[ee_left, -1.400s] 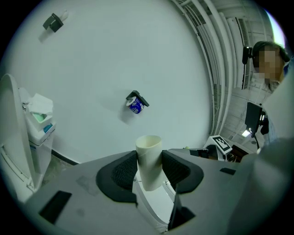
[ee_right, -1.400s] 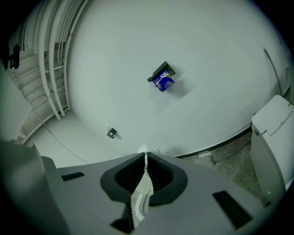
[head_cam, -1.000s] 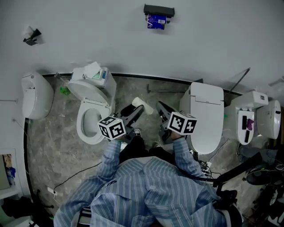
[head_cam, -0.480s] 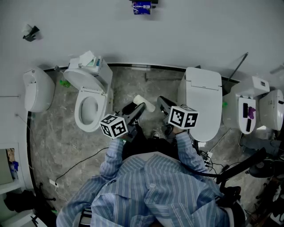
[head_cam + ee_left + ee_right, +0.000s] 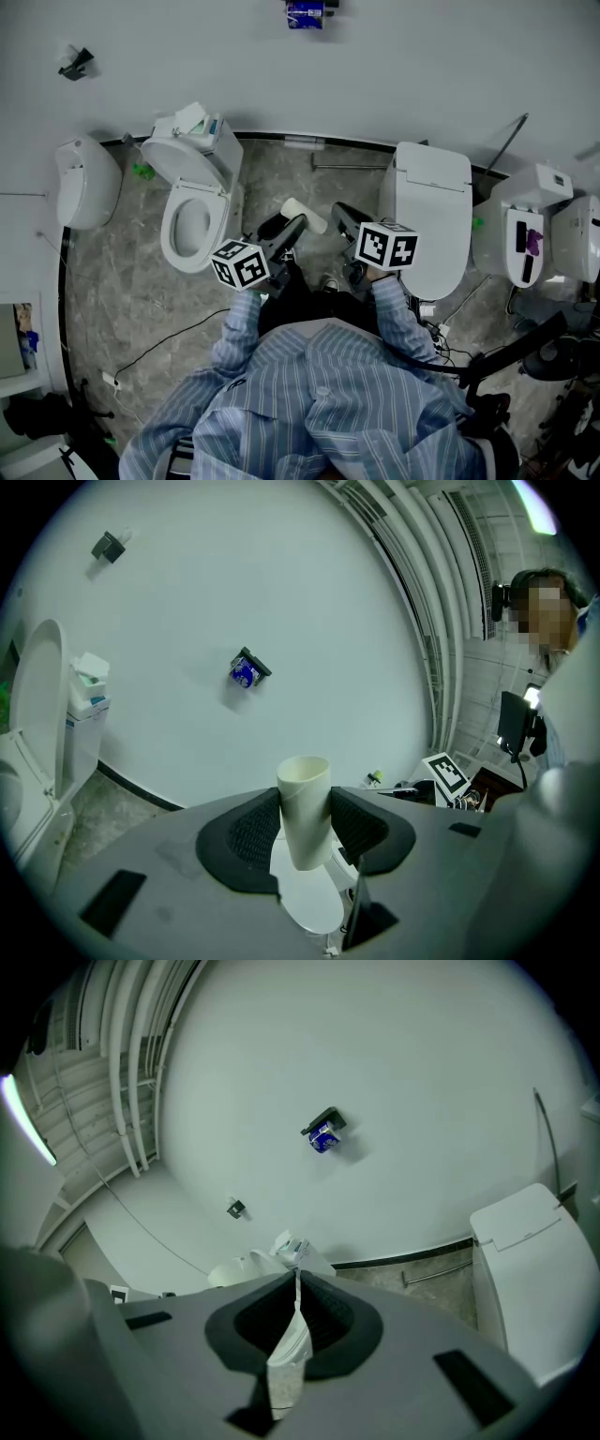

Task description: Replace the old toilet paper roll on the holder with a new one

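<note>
My left gripper (image 5: 296, 227) is shut on a bare cream cardboard tube (image 5: 305, 216), which stands upright between the pads in the left gripper view (image 5: 305, 808). My right gripper (image 5: 340, 216) hovers just right of it, jaws shut with nothing seen between them (image 5: 298, 1283). Both are held over the floor between two toilets. High on the white wall is a black holder (image 5: 307, 9) with a blue-wrapped item in it, also visible from the left gripper (image 5: 247, 670) and the right gripper (image 5: 323, 1133). Neither gripper is near the holder.
An open toilet (image 5: 192, 220) with items on its tank stands at the left. A closed toilet (image 5: 431, 220) is at the right, with more white fixtures (image 5: 530, 234) beyond. A white fixture (image 5: 86, 183) is at the far left. A cable (image 5: 159, 352) runs across the marble floor.
The wall holder has slid up and left in the head view, and the toilets have shifted slightly. Both grippers keep the same pose and grip. There is little difference over the last half second.
</note>
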Motion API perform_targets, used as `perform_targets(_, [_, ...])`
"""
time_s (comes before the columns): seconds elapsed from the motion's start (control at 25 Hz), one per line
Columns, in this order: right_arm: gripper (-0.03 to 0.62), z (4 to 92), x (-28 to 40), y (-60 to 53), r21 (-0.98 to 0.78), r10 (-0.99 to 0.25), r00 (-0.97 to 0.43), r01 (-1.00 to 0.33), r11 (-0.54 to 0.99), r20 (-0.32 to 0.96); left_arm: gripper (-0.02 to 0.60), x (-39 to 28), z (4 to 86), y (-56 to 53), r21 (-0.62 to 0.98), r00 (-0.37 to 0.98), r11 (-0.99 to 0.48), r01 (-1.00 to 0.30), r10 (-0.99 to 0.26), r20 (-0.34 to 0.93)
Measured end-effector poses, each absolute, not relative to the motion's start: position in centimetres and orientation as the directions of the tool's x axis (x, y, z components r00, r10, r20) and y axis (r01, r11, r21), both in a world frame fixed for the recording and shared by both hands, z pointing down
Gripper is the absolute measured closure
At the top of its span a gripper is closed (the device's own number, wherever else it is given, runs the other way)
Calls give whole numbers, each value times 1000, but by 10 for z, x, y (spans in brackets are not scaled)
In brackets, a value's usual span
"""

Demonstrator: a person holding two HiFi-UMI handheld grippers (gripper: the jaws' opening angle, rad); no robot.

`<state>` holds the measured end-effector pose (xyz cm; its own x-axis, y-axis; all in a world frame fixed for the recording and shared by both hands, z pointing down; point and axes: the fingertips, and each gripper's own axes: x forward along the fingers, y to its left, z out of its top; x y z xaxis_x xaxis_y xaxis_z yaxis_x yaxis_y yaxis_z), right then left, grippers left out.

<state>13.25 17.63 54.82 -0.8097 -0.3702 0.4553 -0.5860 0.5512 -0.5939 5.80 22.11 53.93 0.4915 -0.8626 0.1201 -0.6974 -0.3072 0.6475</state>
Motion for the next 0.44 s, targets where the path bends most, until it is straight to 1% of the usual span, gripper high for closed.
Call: perform_targets(0.44, [572,548,116,166,-588,-357,-812,-581,563,461,410,37,535,214,644,468,-294,-707,-876,114])
